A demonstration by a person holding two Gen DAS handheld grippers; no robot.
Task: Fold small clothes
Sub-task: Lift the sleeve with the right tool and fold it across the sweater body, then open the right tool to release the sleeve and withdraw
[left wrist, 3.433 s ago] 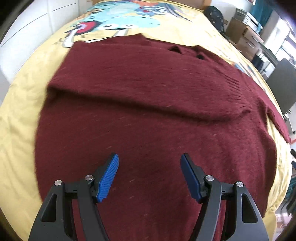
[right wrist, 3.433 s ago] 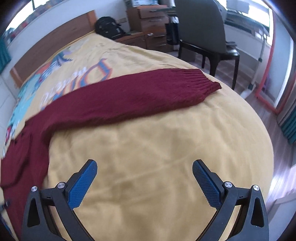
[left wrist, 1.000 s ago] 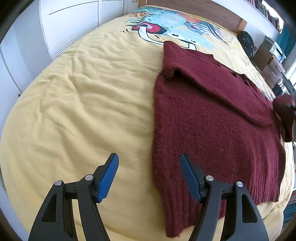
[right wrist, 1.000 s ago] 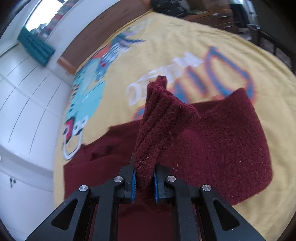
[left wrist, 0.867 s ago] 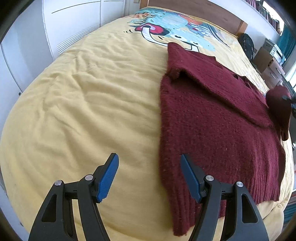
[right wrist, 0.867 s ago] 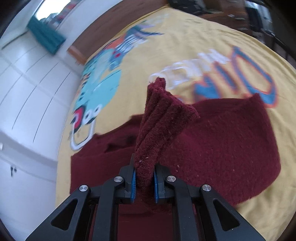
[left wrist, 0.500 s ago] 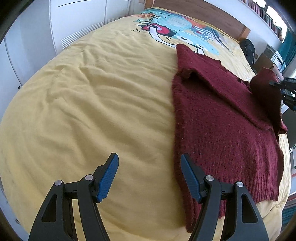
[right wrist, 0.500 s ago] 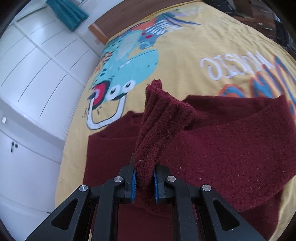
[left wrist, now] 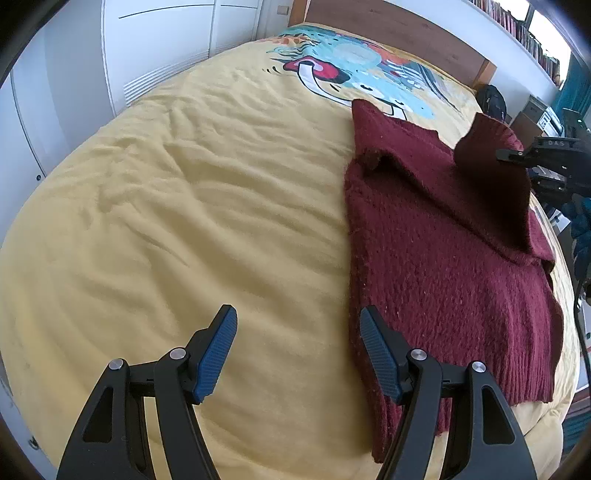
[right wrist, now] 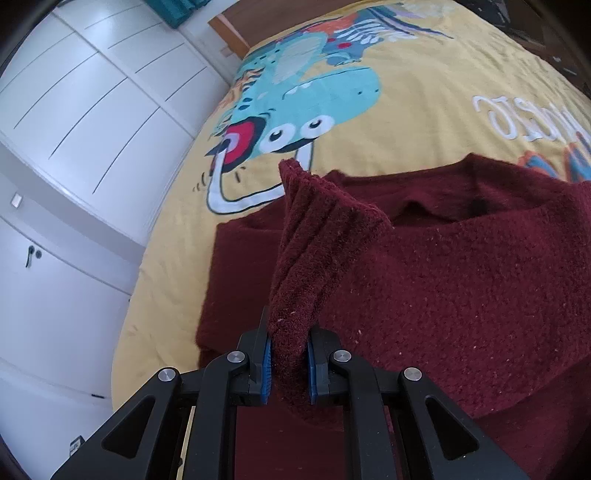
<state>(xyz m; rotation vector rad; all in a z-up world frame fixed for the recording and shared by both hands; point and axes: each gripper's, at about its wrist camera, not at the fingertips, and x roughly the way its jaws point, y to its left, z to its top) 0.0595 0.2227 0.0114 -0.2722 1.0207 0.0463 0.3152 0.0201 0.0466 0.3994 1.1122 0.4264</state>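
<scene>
A dark red knitted sweater point(left wrist: 443, 258) lies flat on the yellow bedspread point(left wrist: 184, 221), its left sleeve folded across the chest. My right gripper point(right wrist: 288, 363) is shut on the cuff of the right sleeve point(right wrist: 310, 251) and holds it up over the sweater's body point(right wrist: 461, 295). That gripper also shows in the left wrist view point(left wrist: 539, 153), with the sleeve point(left wrist: 491, 166) hanging from it. My left gripper point(left wrist: 297, 350) is open and empty, low over the bedspread, just left of the sweater's left edge near the hem.
The bedspread carries a cartoon print point(right wrist: 295, 99) near the wooden headboard point(left wrist: 388, 33). White wardrobe doors point(right wrist: 74, 147) stand along the left side of the bed. A dark backpack point(left wrist: 491, 99) and drawers point(left wrist: 539, 118) sit beyond the far right.
My right gripper has carried the sleeve cuff further left across the sweater's body. My left gripper has drifted left, so the sweater sits further right in its view.
</scene>
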